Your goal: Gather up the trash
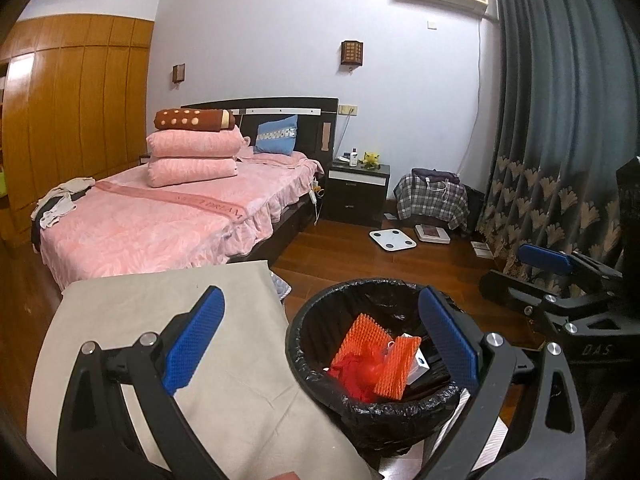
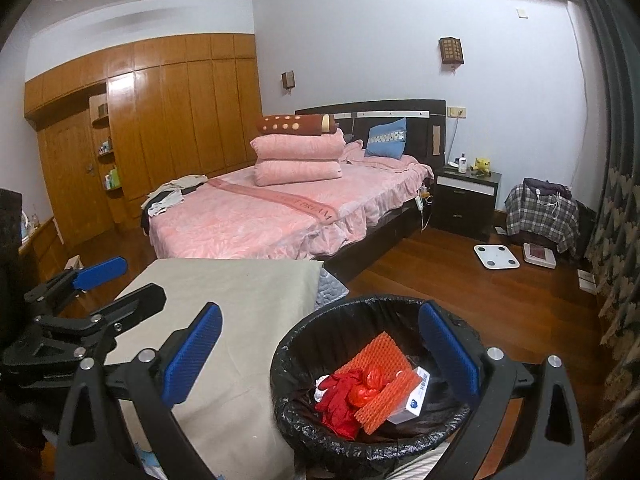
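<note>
We read "DREAM" on the bed runner point(image 2: 280, 198), "DAS" on the right gripper point(image 1: 532, 280) seen from the left wrist, left gripper point(image 1: 320, 336) and right both spread empty over the trash bin point(image 2: 292, 412)

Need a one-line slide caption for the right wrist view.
Open right gripper above a black-lined trash bin holding orange foam netting, beside a grey-covered table.

The bin point(image 1: 360, 400) near rim hides whatever lies under the orange mesh point(image 1: 376, 360) and red gloves point(image 2: 340, 392). Print on the small white box point(image 2: 414, 398) is too small to read. The grey-covered surface point(image 2: 240, 312) is cut off by the lower edge. Bottles on the nightstand point(image 1: 356, 184) and wardrobe shelves point(image 2: 110, 168) are too small to identify.
</note>
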`<state>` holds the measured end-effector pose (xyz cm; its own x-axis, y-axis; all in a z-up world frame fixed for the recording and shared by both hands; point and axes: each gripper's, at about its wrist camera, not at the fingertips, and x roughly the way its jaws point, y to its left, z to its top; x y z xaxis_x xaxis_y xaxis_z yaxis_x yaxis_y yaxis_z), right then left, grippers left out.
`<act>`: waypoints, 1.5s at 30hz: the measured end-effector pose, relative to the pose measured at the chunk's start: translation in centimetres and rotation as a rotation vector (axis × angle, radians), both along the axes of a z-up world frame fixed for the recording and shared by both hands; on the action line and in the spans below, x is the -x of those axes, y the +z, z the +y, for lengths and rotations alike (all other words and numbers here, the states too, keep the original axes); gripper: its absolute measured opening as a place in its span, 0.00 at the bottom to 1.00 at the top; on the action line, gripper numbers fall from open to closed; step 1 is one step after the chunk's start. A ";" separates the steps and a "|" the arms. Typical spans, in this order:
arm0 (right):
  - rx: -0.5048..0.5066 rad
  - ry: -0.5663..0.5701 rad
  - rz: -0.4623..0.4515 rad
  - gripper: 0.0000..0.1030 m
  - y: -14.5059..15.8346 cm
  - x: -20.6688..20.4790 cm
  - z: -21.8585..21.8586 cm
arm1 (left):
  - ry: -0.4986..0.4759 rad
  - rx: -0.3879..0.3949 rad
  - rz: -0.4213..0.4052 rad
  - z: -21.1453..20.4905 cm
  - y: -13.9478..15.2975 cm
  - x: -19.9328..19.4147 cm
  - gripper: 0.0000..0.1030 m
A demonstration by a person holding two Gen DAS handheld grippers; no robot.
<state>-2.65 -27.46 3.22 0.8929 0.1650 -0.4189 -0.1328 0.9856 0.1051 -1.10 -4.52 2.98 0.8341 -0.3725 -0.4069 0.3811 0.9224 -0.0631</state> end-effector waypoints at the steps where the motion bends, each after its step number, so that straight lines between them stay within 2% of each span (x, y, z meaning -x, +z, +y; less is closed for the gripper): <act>1: -0.001 0.000 0.001 0.94 0.0 0.0 0.0 | 0.000 0.002 -0.002 0.0 0.0 0.1 0.92; 45: -0.002 0.003 0.006 0.94 0.1 0.2 0.2 | 0.000 0.006 -0.002 0.2 0.3 0.2 0.92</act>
